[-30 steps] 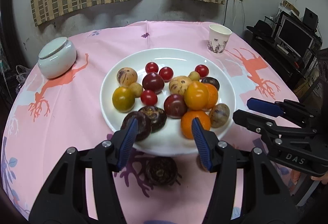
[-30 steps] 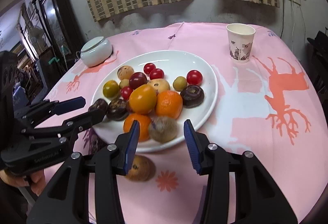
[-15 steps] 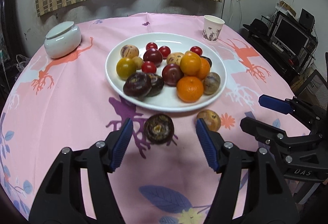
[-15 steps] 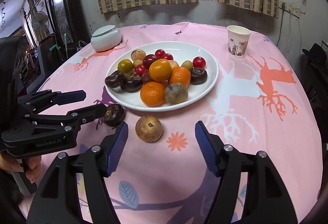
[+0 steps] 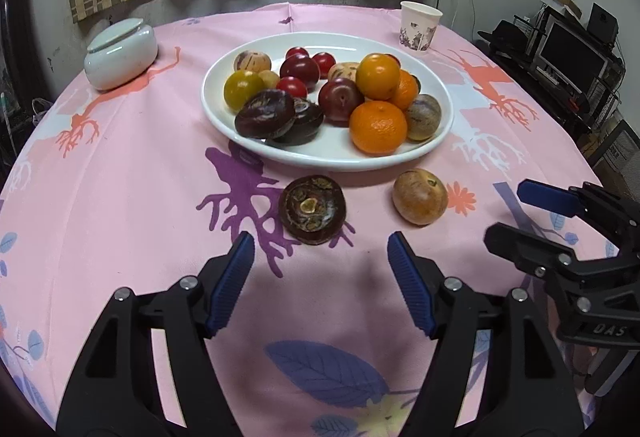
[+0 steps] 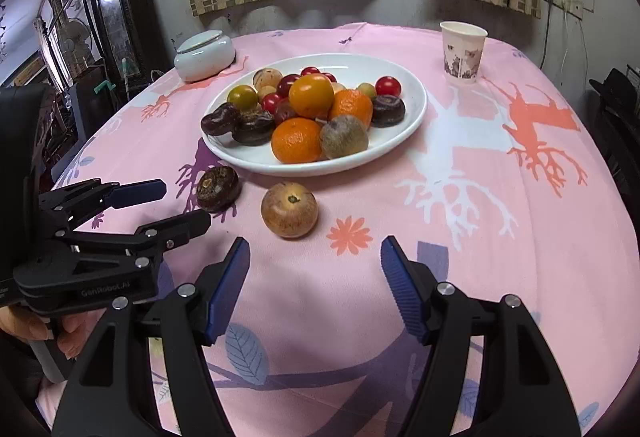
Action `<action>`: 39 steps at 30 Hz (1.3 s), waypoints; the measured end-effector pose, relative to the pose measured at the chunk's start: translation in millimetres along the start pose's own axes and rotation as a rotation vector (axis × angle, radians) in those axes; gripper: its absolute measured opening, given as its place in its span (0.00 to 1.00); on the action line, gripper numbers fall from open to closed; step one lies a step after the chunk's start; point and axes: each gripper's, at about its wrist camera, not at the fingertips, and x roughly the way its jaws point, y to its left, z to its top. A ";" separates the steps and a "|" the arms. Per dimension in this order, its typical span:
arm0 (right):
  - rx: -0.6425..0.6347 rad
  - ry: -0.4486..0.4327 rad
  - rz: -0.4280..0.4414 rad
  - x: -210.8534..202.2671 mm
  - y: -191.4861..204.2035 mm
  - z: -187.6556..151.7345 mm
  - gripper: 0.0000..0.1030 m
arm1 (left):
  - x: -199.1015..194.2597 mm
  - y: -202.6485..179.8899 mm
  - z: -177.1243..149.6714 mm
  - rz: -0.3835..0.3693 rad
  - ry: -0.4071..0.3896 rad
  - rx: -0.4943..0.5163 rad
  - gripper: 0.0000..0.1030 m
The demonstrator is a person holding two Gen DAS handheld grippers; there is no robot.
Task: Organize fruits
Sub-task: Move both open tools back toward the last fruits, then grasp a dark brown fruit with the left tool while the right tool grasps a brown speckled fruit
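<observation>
Left wrist view: a round table under a smooth pink cloth printed with coral, white and purple tree shapes carries a glossy white oval plate heaped with fruit: dimpled oranges, smooth dark red plums, small shiny cherry tomatoes, a yellow-green round fruit, mottled tan fruits and wrinkled dark brown flattened ones. Two fruits lie on the cloth just near of the plate: a dark brown flattened fruit with a rough, pale-centred face turned up, and to its right a speckled tan round fruit; they are apart from each other and from the plate rim. A squat, lidded pale ceramic jar sits far left, a patterned paper cup far right. The left gripper hovers above the cloth near of the dark fruit, its ribbed blue pads spread wide, holding and touching nothing. The right gripper is likewise wide apart and empty, near of the tan fruit. In the right wrist view the left gripper's black body reads "GenRobot.AI"; in the left wrist view the right gripper's body shows the letters "DAS".
</observation>
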 end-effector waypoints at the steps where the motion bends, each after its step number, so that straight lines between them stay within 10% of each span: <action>1: 0.002 0.003 0.007 0.1 -0.7 -0.8 0.66 | 2.9 2.2 -0.1 0.006 0.000 -0.012 0.69; 14: 0.001 0.042 0.067 7.4 -0.4 -7.0 0.66 | 38.1 -6.4 9.2 0.075 0.052 0.018 0.67; 19: -0.008 0.041 0.068 7.4 1.6 -8.5 0.66 | 32.8 -15.0 6.9 0.095 0.021 0.079 0.41; 39: -0.026 0.094 0.026 33.9 19.7 -9.4 0.66 | -14.2 15.4 -22.7 -0.026 0.027 -0.015 0.41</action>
